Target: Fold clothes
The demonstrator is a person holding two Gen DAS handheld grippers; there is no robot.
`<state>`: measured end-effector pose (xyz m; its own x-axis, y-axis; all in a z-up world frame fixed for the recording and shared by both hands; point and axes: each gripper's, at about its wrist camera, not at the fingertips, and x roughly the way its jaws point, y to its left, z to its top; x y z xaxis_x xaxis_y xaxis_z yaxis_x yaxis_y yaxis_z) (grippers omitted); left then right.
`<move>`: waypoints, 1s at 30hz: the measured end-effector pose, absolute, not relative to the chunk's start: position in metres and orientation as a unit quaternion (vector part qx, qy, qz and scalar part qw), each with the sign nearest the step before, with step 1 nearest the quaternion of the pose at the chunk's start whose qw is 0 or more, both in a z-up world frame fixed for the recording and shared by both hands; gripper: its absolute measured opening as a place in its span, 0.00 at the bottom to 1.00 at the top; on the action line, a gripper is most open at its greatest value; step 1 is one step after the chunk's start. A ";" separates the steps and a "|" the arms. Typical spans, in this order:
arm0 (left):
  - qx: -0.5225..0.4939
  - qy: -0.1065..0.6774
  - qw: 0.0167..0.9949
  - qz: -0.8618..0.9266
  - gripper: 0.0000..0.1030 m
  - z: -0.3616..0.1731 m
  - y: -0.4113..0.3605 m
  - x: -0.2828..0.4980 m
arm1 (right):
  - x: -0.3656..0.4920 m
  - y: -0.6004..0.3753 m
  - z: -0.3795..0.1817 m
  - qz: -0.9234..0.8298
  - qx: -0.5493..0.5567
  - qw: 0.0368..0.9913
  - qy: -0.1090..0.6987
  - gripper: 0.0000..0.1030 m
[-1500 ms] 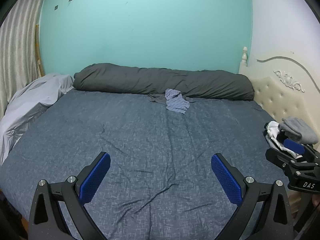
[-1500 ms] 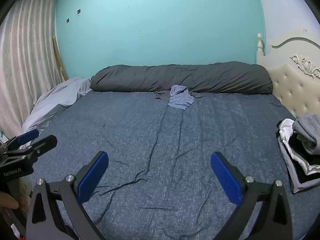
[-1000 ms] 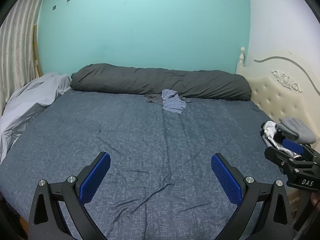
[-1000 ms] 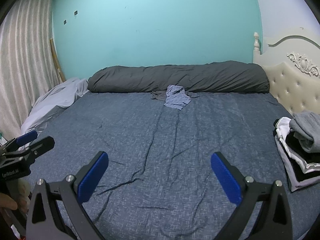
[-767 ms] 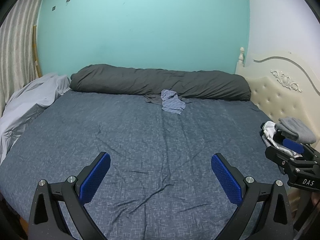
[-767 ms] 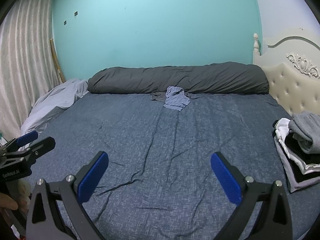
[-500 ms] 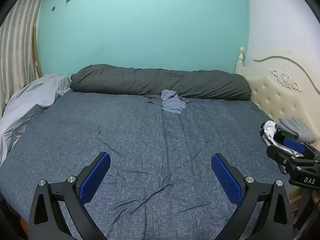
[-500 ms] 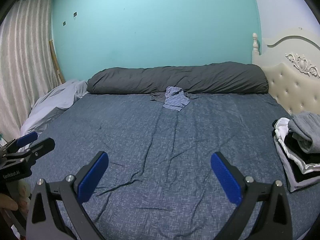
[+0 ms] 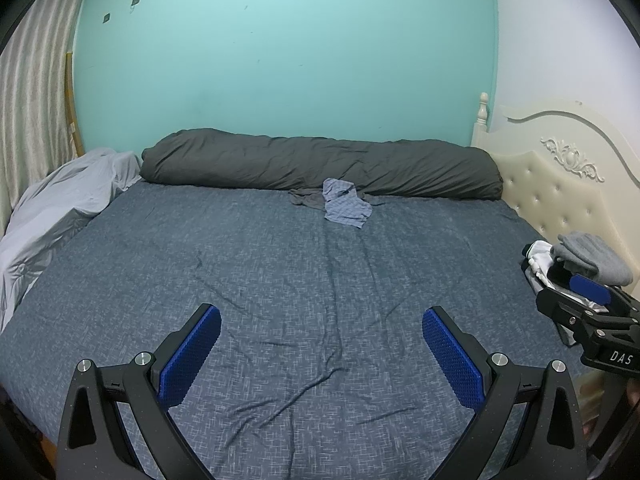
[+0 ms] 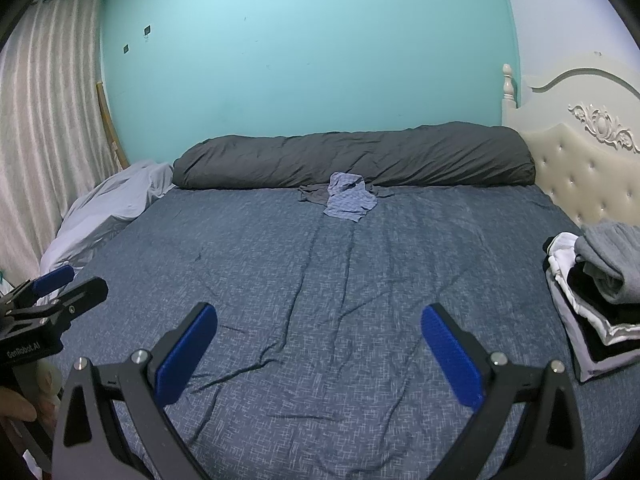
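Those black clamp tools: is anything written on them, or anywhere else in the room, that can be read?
"DAS": white letters on the body of the right gripper, seen from the left wrist view.
"GenRobot.AI": white letters on the body of the left gripper, seen from the right wrist view.
Nothing else shows writing; the small dark wall marks carry no readable text.

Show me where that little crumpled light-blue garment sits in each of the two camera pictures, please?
Left wrist view: the light-blue garment lies just right of centre, upper half, at the far side of the bed.
Right wrist view: the light-blue garment lies about centre, upper half, at the far side of the bed.
Shared landmark: the rolled dark grey duvet right behind it in both.
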<state>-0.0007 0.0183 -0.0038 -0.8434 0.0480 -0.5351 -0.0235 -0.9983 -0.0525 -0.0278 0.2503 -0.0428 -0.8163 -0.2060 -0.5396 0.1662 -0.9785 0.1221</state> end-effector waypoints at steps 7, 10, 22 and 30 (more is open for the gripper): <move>-0.278 -0.022 0.020 0.960 1.00 -0.007 0.019 0.000 | -0.027 0.251 -0.043 -0.952 0.287 0.098 -0.036 1.00; -0.278 -0.022 0.021 0.960 1.00 -0.007 0.018 0.000 | -0.027 0.252 -0.043 -0.952 0.288 0.097 -0.036 1.00; -0.280 -0.021 0.021 0.960 1.00 -0.009 0.018 0.000 | -0.029 0.255 -0.045 -0.951 0.290 0.095 -0.040 1.00; -0.282 -0.024 0.021 0.959 1.00 -0.008 0.018 -0.003 | -0.031 0.256 -0.048 -0.951 0.292 0.096 -0.043 1.00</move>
<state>-0.0033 0.0176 -0.0085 -0.8402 0.0543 -0.5395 -0.0277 -0.9980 -0.0572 -0.0308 0.2563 -0.0478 -0.8111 -0.2074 -0.5470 0.1572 -0.9779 0.1378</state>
